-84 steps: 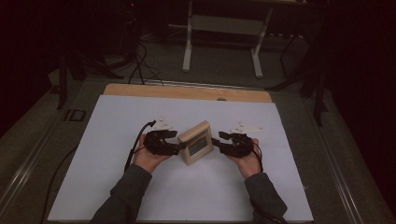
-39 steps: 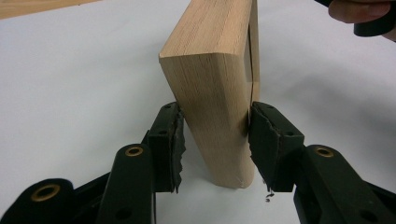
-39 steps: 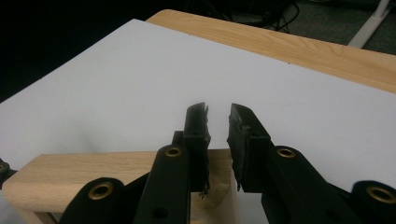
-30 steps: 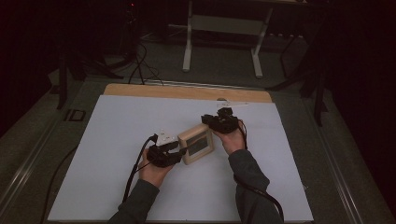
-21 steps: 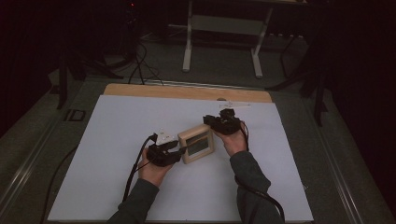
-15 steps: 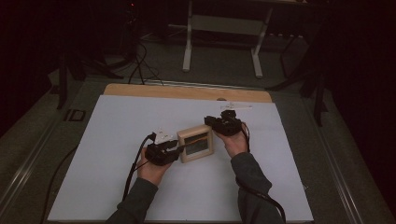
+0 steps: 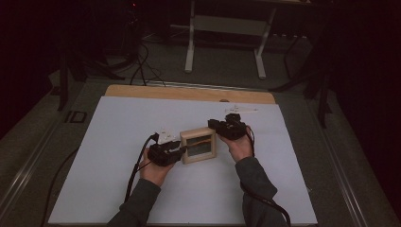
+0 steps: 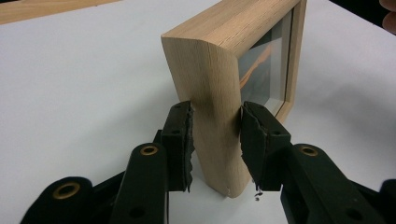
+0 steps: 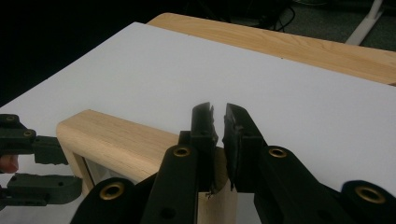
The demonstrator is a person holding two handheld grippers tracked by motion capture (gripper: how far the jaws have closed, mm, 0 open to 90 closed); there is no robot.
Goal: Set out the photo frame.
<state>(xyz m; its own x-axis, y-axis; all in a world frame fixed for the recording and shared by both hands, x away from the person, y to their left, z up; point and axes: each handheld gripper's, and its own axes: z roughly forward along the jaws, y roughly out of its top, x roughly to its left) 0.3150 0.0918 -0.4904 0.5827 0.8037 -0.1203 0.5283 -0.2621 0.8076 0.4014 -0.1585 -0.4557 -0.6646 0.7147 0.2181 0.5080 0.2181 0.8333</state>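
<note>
Just below the middle of the high view, a small wooden frame (image 7: pixel 199 145) stands upright on the white table top (image 7: pixel 113 142), with a gripper at each end. The left gripper (image 7: pixel 182 152) meets its lower left edge; in the left gripper view its jaws have just been closing, and both pads (image 8: pixel 187 140) now press the rounded side of the frame (image 8: pixel 219 93), which stands between them. A glass front with an orange streak behind it shows at the right of that view. The right gripper (image 7: pixel 211 126) sits at the frame's upper right corner; in the right gripper view its jaws have just been closing to a narrow slit above the frame's top edge (image 9: pixel 116 140), and whether they pinch the wood I cannot tell. No brand, label or writing can be read anywhere on the frame or grippers.
</note>
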